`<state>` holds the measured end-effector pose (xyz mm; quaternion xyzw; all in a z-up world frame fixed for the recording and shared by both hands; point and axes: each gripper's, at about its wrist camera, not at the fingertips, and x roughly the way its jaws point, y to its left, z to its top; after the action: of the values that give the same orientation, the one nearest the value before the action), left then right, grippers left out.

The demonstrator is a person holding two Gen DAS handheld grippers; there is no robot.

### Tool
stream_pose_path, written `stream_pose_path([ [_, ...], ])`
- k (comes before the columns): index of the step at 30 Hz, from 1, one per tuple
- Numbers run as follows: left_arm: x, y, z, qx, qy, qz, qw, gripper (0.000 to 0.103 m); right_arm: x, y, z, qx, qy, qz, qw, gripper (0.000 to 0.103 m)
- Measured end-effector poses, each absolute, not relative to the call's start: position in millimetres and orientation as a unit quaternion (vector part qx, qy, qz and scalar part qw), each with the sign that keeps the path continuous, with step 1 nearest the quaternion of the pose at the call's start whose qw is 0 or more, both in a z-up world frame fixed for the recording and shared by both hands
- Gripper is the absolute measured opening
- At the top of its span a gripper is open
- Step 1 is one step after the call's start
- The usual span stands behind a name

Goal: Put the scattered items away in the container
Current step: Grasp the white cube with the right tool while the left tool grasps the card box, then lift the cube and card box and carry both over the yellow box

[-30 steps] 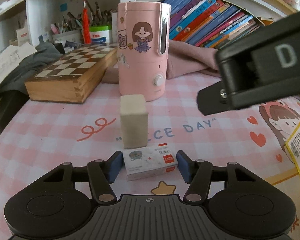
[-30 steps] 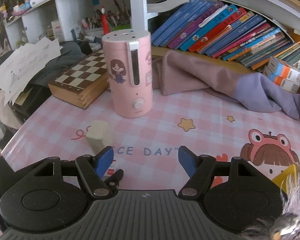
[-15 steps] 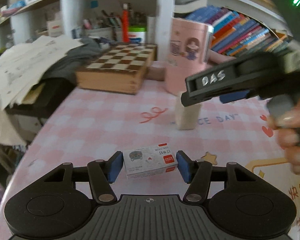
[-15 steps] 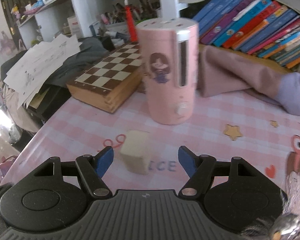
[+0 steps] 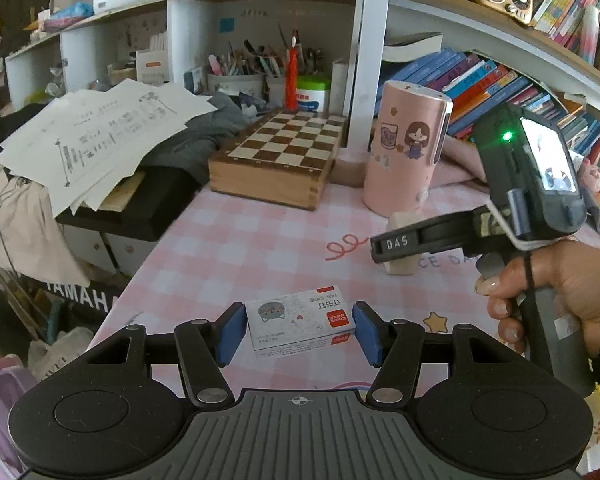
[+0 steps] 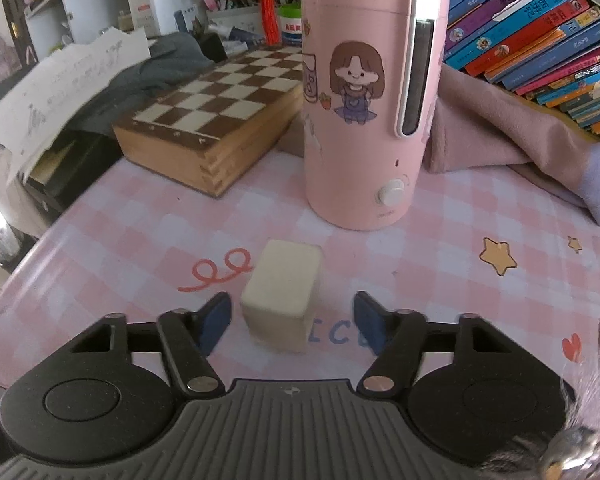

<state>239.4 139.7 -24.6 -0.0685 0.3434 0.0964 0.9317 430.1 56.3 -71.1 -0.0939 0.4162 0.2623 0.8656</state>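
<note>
The pink checked surface [image 6: 148, 236] carries a wooden chessboard box [image 6: 204, 120] and, beside it, an upright pink canister [image 6: 364, 112]. Near the canister's base stands a cream block [image 6: 284, 300], its long axis vertical, between the spread fingers of the right tool [image 6: 292, 322], which touch nothing. The left tool [image 5: 298, 334] is clamped on a small staple box [image 5: 300, 322] raised above the surface, its long axis running crosswise from finger to finger, printed face upward.

Black ribbed gripper [image 5: 299, 330] with blue pads [image 5: 231, 334], silver screws; right gripper [image 6: 291, 322] alike, marked "DAS"
</note>
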Motion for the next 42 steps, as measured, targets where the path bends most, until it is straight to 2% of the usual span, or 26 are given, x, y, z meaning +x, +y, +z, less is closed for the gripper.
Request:
stream_pose_path([
  [3,237,140,-21,-0.068,0.337,0.093,0.934,0.058,429,54,-70,-0.09,0.416,0.272,0.863,0.029],
  [6,234,140,-18,-0.069,0.33,0.09,0.937,0.058,425,51,-63,-0.089,0.405,0.269,0.87,0.026],
  [30,198,125,49,-0.077,0.225,0.027,0.971,0.058,343,-19,41,-0.028,0.304,0.253,0.918,0.025],
  [42,163,114,71,-0.075,0.202,-0.011,0.976,0.058,278,-55,64,-0.016,0.279,0.243,0.929,0.025],
])
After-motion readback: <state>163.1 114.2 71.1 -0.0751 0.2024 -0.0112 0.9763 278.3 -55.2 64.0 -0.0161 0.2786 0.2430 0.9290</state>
